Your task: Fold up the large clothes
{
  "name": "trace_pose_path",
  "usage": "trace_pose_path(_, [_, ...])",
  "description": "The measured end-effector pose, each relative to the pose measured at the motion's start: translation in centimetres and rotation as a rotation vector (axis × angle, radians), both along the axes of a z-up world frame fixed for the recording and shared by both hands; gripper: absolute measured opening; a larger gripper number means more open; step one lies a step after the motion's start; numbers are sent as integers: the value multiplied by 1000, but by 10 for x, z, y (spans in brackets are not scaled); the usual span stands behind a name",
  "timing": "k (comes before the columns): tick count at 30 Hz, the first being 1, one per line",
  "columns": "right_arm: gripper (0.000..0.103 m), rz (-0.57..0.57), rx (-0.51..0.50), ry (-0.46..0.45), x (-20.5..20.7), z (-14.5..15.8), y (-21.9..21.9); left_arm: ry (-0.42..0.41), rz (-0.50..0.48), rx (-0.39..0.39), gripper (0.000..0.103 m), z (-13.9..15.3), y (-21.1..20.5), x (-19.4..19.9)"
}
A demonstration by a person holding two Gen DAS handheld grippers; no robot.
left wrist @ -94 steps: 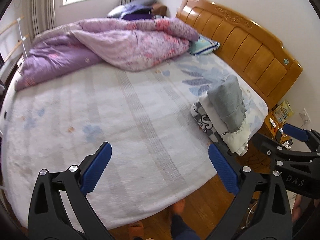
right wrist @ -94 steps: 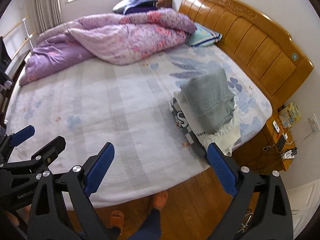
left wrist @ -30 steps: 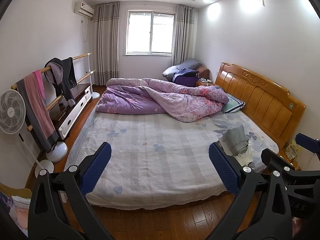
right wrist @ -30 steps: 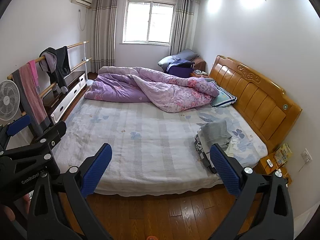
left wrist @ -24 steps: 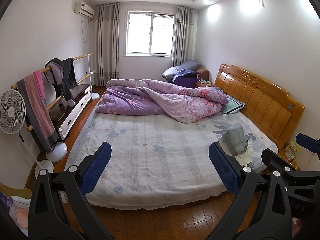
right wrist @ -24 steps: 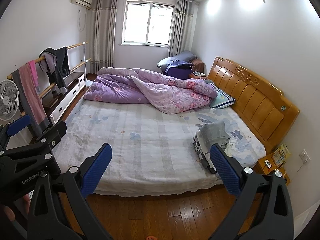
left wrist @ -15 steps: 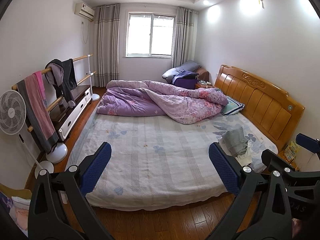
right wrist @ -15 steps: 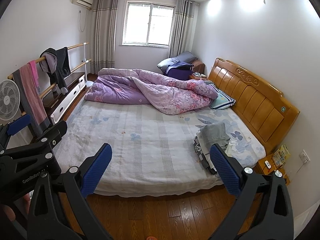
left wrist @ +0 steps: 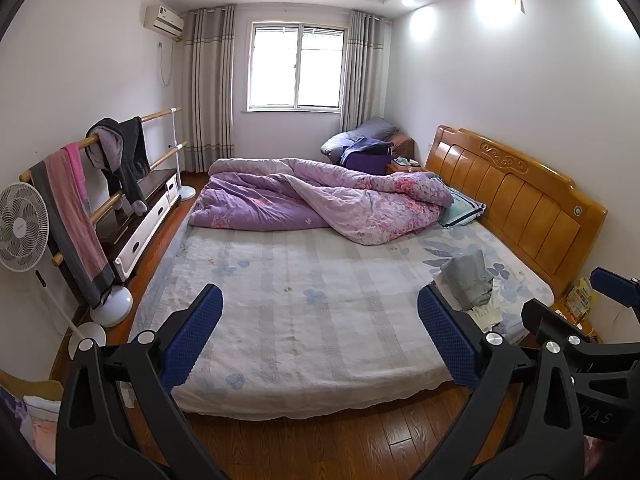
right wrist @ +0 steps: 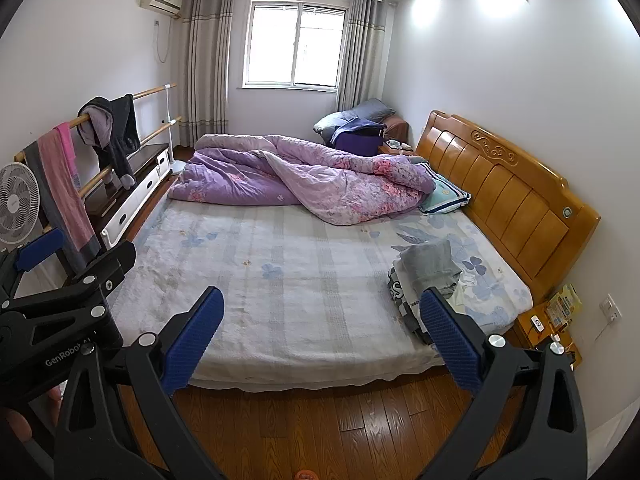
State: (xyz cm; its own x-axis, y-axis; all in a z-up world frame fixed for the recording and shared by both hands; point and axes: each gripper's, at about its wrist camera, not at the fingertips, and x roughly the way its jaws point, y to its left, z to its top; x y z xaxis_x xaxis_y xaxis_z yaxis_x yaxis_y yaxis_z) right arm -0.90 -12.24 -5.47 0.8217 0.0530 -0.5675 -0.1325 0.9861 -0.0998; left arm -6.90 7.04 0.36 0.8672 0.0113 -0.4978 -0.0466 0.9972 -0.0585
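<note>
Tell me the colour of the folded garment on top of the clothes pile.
Grey. The folded garment shows best in the right wrist view.

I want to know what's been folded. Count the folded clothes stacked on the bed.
3 can be told apart, all in one stack near the headboard: a grey garment on top, a white one beneath, a black-and-white one lowest. More may be hidden.
</note>
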Motion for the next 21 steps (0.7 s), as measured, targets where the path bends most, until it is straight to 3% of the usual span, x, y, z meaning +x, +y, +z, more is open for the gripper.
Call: trace_pose_path(21, [95, 0, 0, 6, 0, -1, -2, -3, -20, 4, 98, 2, 2, 6])
